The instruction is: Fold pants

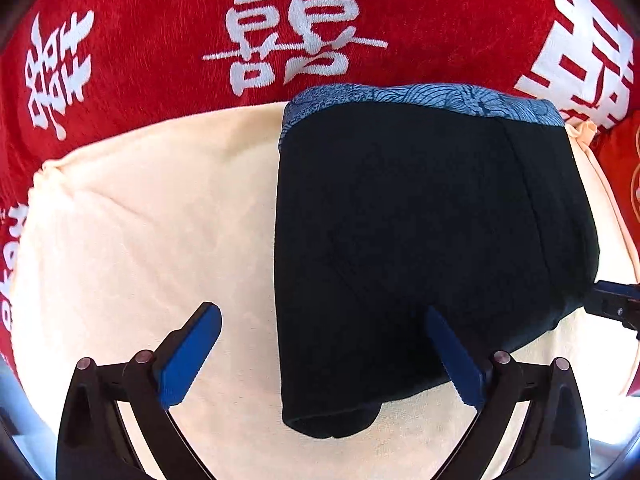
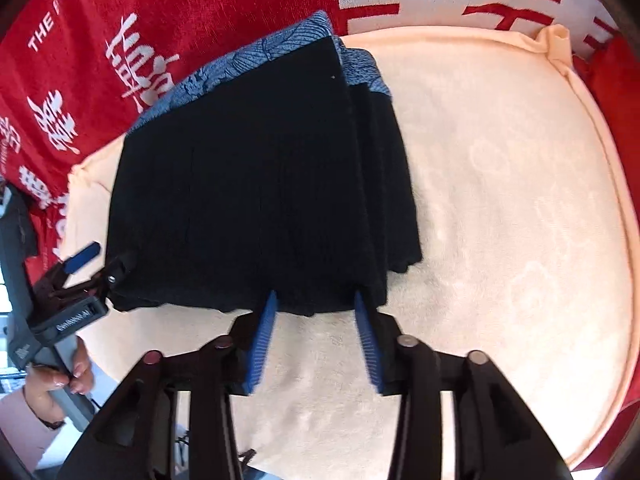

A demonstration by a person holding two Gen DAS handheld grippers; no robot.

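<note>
Both grippers were seen spread wide, holding nothing: left gripper (image 1: pixel 320 354) and right gripper (image 2: pixel 316 336) at the near edge of the dark folded pants (image 1: pixel 420 248) on the cream cushion (image 1: pixel 160 220); stacked layers could be dragged askew if snagged

Colour rundown: the pants (image 1: pixel 420 240) are basically black, maybe a very dark navy, with a lighter blue waistband (image 1: pixel 420 98) printed in fine leaf-like line work. They're on a pale cream cushion (image 1: pixel 152 220), plain with no print. Behind that is a bright red blanket (image 1: pixel 160 20) covered in big white Chinese characters. Both claws, left claw (image 1: pixel 320 356) and right claw (image 2: pixel 316 344), have blue ridged fingers on black frames.
</note>
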